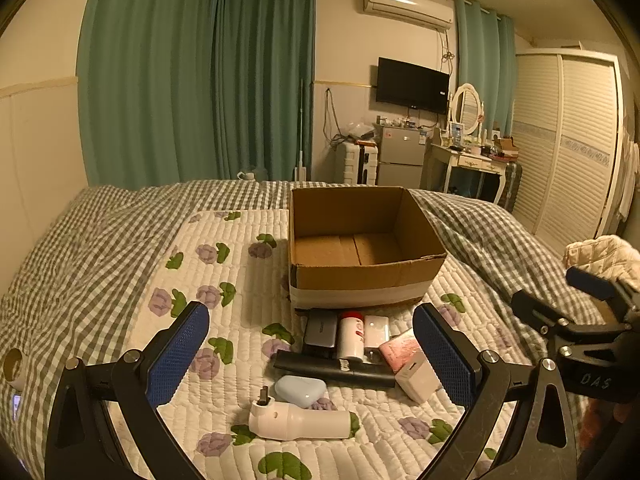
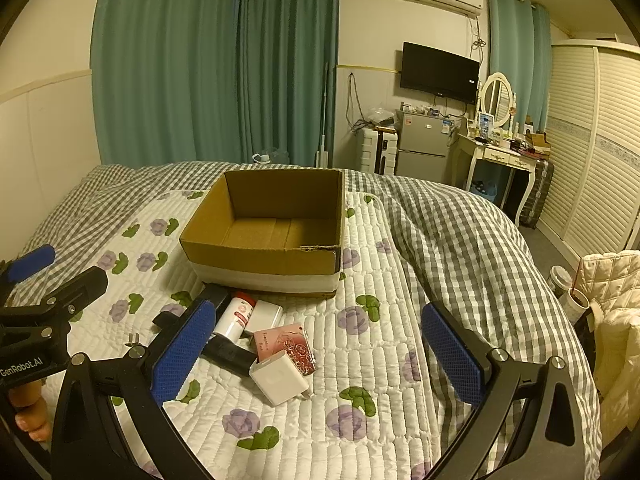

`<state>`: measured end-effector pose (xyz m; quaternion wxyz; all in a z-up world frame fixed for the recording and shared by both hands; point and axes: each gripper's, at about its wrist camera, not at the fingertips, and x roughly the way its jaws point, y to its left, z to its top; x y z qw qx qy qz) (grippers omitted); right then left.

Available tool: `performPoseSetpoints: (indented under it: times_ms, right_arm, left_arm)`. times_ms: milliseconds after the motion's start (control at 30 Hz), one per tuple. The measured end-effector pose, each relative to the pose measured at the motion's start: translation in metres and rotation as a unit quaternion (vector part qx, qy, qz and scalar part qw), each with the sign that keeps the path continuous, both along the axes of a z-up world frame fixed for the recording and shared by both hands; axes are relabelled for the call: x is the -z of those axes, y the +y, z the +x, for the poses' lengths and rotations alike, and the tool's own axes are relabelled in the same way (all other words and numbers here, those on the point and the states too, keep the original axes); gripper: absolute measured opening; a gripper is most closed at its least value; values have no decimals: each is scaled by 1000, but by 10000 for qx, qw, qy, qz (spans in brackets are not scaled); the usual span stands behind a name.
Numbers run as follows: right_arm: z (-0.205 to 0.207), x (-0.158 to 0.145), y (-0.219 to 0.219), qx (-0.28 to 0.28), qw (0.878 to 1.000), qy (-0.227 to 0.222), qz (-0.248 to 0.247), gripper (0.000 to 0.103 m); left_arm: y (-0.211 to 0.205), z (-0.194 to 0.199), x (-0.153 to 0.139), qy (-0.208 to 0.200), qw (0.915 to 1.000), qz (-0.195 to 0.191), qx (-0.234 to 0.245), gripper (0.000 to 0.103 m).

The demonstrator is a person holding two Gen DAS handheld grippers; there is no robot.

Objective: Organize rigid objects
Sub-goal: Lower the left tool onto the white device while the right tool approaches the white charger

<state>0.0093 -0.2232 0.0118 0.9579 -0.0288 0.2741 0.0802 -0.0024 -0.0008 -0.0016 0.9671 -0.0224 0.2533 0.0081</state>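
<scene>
An open, empty cardboard box stands on the quilted floral bedcover. In front of it lies a pile: a white bottle with a red cap, a dark power bank, a small white box, a pink box, a white charger cube, a black remote, a pale blue case and a white cylindrical device. My left gripper hovers open over the pile. My right gripper is open, just right of the pile, holding nothing.
A grey checked duvet is bunched along the right and far side of the bed. A cream quilted jacket lies off the bed's right edge. Beyond the bed are green curtains, a small fridge, a dressing table and a louvred wardrobe. A hand holds the left gripper.
</scene>
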Motion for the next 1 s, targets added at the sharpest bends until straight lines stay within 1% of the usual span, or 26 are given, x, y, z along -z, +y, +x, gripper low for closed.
performPoseSetpoints:
  times_ms: [100,167,233,300,400,467,567,700,867,933,967,1000]
  right_arm:
    - [0,0,0,-52,10000,23,21,103]
    - [2,1,0,-71,10000,64,7,103]
    - [4,3,1,-143,9998,169,-11,103]
    - [10,12,4,-238,9989,384,-91,103]
    - [20,34,12,-363,9953,795,-428,103]
    - [27,53,17,-423,9913,1062,-650,103]
    - [39,87,22,-522,9827,1561,-848,102]
    - [53,120,29,-690,9729,1978,-976,99]
    - [70,140,36,-805,9673,2259,-830,92]
    - [77,145,43,-881,9653,2312,-831,83]
    - [80,147,45,-915,9645,2334,-828,82]
    - [83,149,48,-941,9635,2373,-813,78]
  left_arm:
    - [3,0,-3,56,9999,-118,11,103]
    - [4,3,-2,121,9998,-129,22,103]
    - [5,9,6,314,9995,40,-31,103]
    - [5,16,18,562,9982,208,-84,103]
    - [7,30,46,1145,9929,306,-67,103]
    - [8,37,68,1542,9874,352,-43,103]
    - [9,41,94,1965,9802,234,34,103]
    - [11,42,119,2357,9716,220,57,103]
    - [13,41,132,2678,9632,91,211,103]
    - [13,43,139,2795,9598,93,228,103]
    - [13,45,141,2848,9582,65,259,103]
    - [13,47,144,2895,9567,20,302,103]
